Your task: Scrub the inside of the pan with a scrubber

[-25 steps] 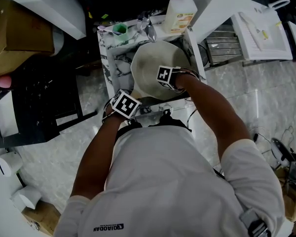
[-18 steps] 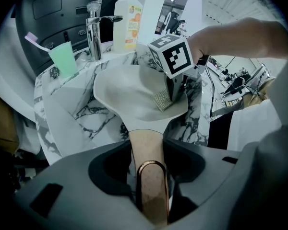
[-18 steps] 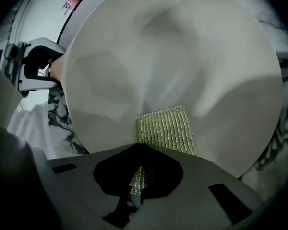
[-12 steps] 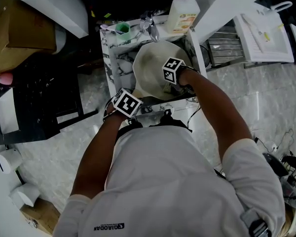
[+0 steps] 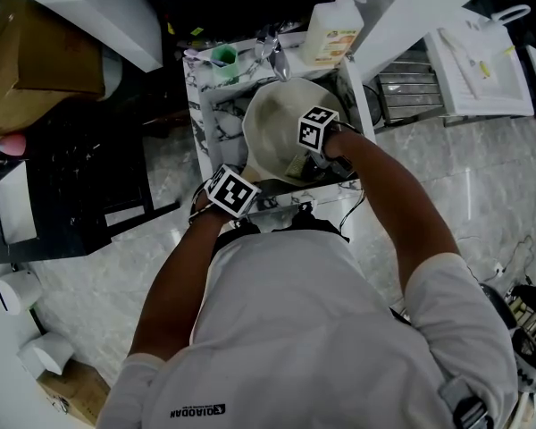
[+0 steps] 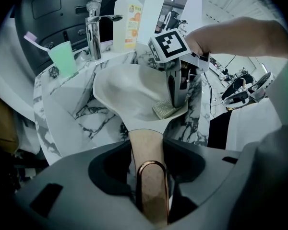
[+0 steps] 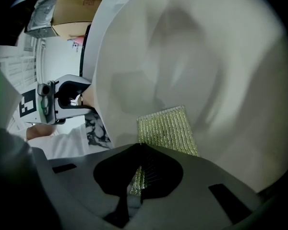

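Both grippers are loaded. At the near edge of the marble sink (image 6: 62, 104), the left gripper (image 6: 151, 176) pinches the beige handle (image 6: 146, 140) of the pan (image 6: 129, 87) between its jaws. Beyond, the pan lies tilted in the sink. The right gripper (image 7: 137, 181) has its jaws clamped on the scrubber (image 7: 168, 128), pressed flat against the pan's inside. At the far edge stand a green cup (image 6: 62, 59), a tap (image 6: 93, 28) and a soap bottle (image 6: 126, 16).

A marble washbasin (image 5: 213, 123) carries three things along its back edge: a green cup (image 6: 63, 57) holding a toothbrush (image 6: 31, 36) at the left corner, a chrome tap (image 6: 92, 30) mid-edge, and a soap bottle (image 6: 126, 18) just right of the tap.
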{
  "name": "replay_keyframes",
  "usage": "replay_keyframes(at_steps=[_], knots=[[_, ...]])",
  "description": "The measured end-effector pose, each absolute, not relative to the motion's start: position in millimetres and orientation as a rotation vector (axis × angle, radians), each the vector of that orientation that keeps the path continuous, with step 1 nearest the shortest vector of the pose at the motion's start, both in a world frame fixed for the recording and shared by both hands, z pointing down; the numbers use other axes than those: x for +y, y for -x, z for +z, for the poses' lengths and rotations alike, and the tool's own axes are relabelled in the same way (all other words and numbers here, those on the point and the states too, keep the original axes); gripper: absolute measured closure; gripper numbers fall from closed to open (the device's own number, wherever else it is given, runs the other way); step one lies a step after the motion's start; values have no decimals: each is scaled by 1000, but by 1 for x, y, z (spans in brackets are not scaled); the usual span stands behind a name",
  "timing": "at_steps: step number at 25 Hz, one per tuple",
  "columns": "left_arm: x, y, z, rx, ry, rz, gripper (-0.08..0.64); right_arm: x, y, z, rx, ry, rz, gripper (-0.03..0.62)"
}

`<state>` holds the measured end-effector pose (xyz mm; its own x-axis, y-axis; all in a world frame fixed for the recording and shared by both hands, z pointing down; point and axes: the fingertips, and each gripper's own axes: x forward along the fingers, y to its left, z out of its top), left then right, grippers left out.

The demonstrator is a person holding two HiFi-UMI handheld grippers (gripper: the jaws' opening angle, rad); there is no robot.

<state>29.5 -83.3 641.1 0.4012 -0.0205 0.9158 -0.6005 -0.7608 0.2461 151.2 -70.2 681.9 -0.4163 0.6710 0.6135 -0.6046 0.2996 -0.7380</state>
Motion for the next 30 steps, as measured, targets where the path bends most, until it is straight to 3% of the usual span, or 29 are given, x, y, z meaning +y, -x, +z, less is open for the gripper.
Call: replay_keyframes(at_steps=[14,21,30], knots=[[-81,-31,644,-523,-2095,1360,347,-73,-143,672,-1517,96,1483,548],[-82,-30,643,-525,-2097,1359,347,-137,-121,634,-1907,-121,1426,548],[-81,-29,644,-526,-2094,1364,347,-238,-137,643,-2170,-714,941,548]])
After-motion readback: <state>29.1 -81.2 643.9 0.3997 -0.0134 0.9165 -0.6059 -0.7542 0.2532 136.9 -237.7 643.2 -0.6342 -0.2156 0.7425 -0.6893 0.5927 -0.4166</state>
